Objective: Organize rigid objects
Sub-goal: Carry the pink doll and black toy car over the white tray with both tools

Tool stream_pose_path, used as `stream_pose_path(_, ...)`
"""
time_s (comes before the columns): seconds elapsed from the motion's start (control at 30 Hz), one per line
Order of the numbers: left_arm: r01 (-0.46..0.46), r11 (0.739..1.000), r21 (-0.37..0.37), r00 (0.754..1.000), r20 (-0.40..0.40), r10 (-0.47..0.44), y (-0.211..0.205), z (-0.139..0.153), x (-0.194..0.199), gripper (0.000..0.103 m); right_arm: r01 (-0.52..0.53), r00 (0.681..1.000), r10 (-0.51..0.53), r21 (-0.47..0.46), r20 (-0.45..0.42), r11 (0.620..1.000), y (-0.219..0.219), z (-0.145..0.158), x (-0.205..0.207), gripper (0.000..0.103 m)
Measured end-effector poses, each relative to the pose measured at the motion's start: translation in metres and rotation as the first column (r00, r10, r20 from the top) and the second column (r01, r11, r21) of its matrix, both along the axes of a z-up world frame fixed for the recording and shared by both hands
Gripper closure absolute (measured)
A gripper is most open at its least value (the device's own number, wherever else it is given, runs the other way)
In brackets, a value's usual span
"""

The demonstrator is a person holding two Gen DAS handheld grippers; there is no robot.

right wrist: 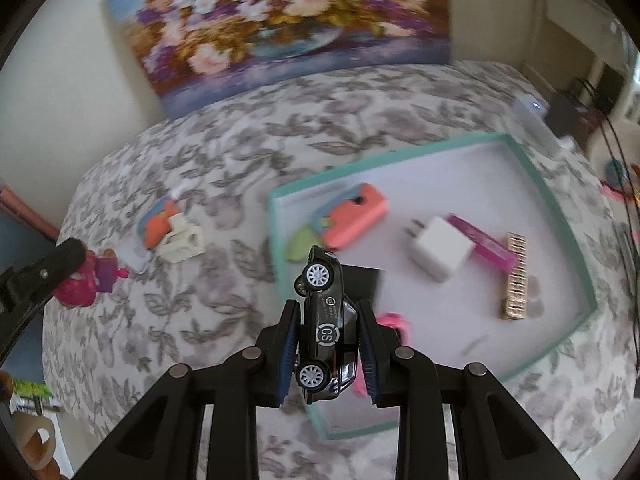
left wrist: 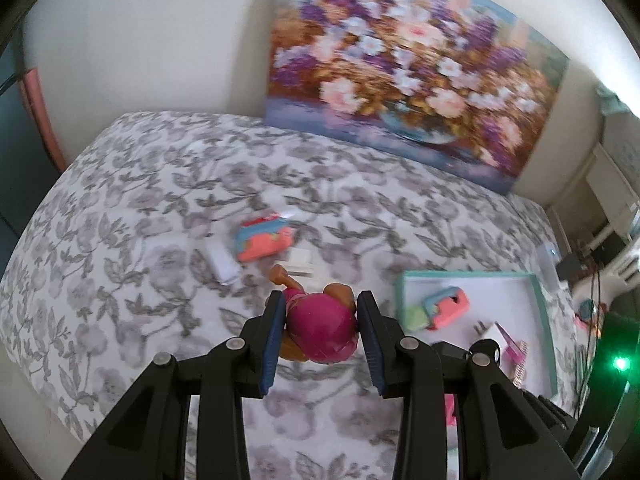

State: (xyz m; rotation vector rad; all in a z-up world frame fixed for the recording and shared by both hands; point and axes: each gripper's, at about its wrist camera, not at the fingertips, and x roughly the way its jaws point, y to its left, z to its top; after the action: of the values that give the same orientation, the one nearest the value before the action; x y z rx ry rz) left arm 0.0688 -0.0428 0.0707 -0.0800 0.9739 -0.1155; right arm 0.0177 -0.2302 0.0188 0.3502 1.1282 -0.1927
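My left gripper [left wrist: 320, 320] is shut on a magenta and brown toy figure [left wrist: 320, 330], held above the floral bedspread; the figure also shows in the right wrist view [right wrist: 82, 286]. My right gripper [right wrist: 329, 336] is shut on a black toy car [right wrist: 326, 328], held on its side over the near left corner of a teal-rimmed tray [right wrist: 560, 216]. The tray holds a coral and blue case [right wrist: 352, 216], a white charger [right wrist: 440, 248], a pink box [right wrist: 480, 240] and a gold comb [right wrist: 516, 280]. The tray also shows in the left wrist view [left wrist: 544, 320].
On the bedspread lie a second coral and blue case [left wrist: 264, 240], a white stick-shaped object [left wrist: 222, 262] and a cream clip [right wrist: 180, 242]. A flower painting [left wrist: 416, 76] leans on the wall behind the bed. Furniture and cables [right wrist: 600, 92] stand at the right.
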Motion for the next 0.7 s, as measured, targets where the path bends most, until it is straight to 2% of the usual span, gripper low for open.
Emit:
stream_pose_path(0.2, 0.094, 0.995, -0.013, 0.995, -0.025, -0.095, -0.046, -0.006, -0.009, 0.065, 0.085, 0.996, -0.086, -0.019, -0.029, 0.996, -0.043, -0.006, -0.012, 0.073)
stream_pose_path(0.4, 0.194, 0.981, -0.009, 0.980, -0.033, -0.195, -0.092, -0.011, -0.021, 0.065, 0.170, 0.984, -0.169, 0.023, -0.053, 0.985, -0.085, -0.016, -0.023, 0.073)
stream_pose_path(0.7, 0.277, 0.961, 0.000, 0.959, -0.058, -0.276, -0.140, -0.029, -0.031, 0.065, 0.243, 0.968, -0.241, 0.026, -0.068, 0.970, -0.123, -0.022, -0.035, 0.073)
